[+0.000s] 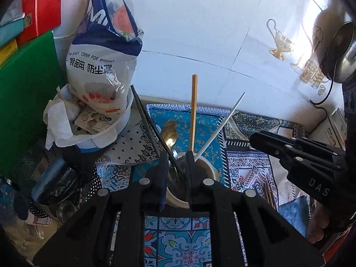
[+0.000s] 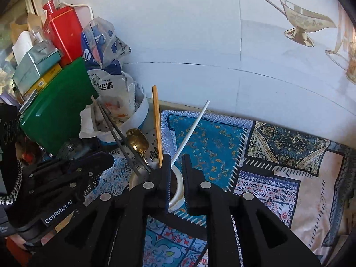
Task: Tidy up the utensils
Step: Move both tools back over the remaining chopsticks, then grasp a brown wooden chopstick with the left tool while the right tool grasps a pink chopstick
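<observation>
Over the patterned cloth (image 2: 278,155) I hover my left gripper (image 1: 175,173) and right gripper (image 2: 176,178), jaws slightly apart and empty, above the cream cup (image 1: 211,171) where wooden chopstick (image 1: 194,111), white chopstick (image 2: 191,131), black chopsticks (image 1: 146,120) and gold spoon (image 2: 138,140) stand upright together, apparently for tidy storage.

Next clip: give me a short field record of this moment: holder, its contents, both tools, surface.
holder: cream cup on the patterned cloth
contents: wooden chopstick, white chopstick, dark chopstick pair, gold spoon, all leaning upright
left tool: jaws slightly apart over the cup, gripping nothing
right tool: jaws slightly apart at the cup, gripping nothing
left of cup: white tub with food-cover bag
</observation>
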